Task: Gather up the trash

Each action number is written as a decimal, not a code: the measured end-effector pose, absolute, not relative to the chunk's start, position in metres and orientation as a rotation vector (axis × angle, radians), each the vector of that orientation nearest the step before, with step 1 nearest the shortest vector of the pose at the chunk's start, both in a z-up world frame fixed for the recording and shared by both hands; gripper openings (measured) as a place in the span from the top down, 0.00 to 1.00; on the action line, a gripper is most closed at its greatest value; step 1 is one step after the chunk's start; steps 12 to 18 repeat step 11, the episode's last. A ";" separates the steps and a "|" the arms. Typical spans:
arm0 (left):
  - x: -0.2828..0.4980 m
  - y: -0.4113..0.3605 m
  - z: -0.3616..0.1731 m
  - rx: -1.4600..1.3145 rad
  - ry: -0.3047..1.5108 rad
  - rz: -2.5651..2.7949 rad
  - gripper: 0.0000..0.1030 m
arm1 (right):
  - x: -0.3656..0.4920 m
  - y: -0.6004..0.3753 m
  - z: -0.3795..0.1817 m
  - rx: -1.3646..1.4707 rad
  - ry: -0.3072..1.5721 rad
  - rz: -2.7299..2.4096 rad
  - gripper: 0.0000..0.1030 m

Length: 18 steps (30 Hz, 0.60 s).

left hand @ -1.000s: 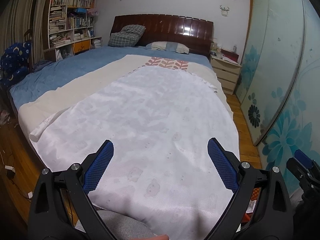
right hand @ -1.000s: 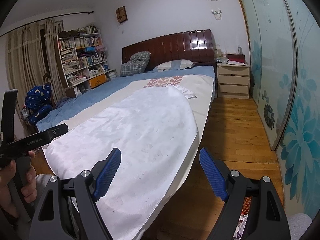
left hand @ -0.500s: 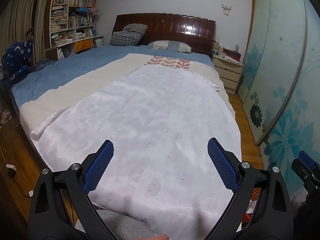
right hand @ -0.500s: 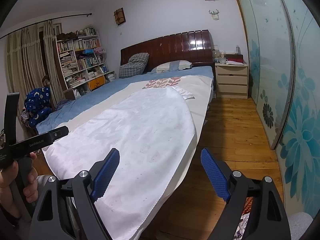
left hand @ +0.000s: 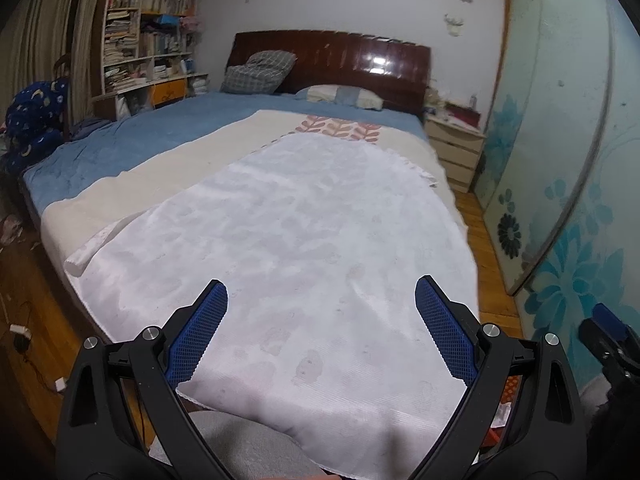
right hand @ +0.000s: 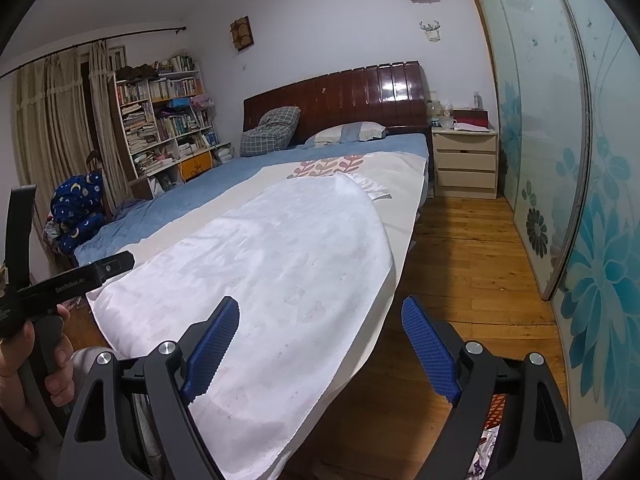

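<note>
While both tools hover at the foot of the bed (left hand: 132,148), the left gripper (left hand: 320,304) has its blue pads spread wide with nothing between them, above the white cloth (left hand: 288,232) covering the bed. Beside the bed, over the wooden floor (right hand: 460,264), the right gripper (right hand: 320,320) is likewise spread wide and empty. Trash is not clearly identifiable; only colourful scraps (right hand: 490,440) show under its right finger, beside the bed's foot.

Below right finger, orange-red patterned item (right hand: 494,420) mostly hidden behind right gripper (right hand: 320,338) frame, unidentifiable. Beyond fingertips, nightstand clutter (right hand: 460,118) too small to identify. Left-view bookshelf (left hand: 148,36) blurred.
</note>
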State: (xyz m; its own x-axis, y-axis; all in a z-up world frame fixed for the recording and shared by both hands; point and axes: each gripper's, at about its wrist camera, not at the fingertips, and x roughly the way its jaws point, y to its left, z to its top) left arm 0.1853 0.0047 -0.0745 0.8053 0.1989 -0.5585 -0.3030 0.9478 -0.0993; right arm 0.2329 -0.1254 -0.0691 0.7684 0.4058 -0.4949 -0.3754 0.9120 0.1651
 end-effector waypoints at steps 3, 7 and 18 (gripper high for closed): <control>0.182 -0.002 -0.073 -0.168 0.568 0.250 0.09 | 0.229 -0.123 -0.069 0.045 0.546 0.433 0.19; 0.178 -0.011 -0.073 -0.135 0.579 0.250 0.09 | 0.225 -0.125 -0.067 0.040 0.543 0.435 0.18; 0.173 -0.015 -0.072 -0.128 0.579 0.247 0.09 | 0.225 -0.129 -0.066 0.042 0.540 0.432 0.18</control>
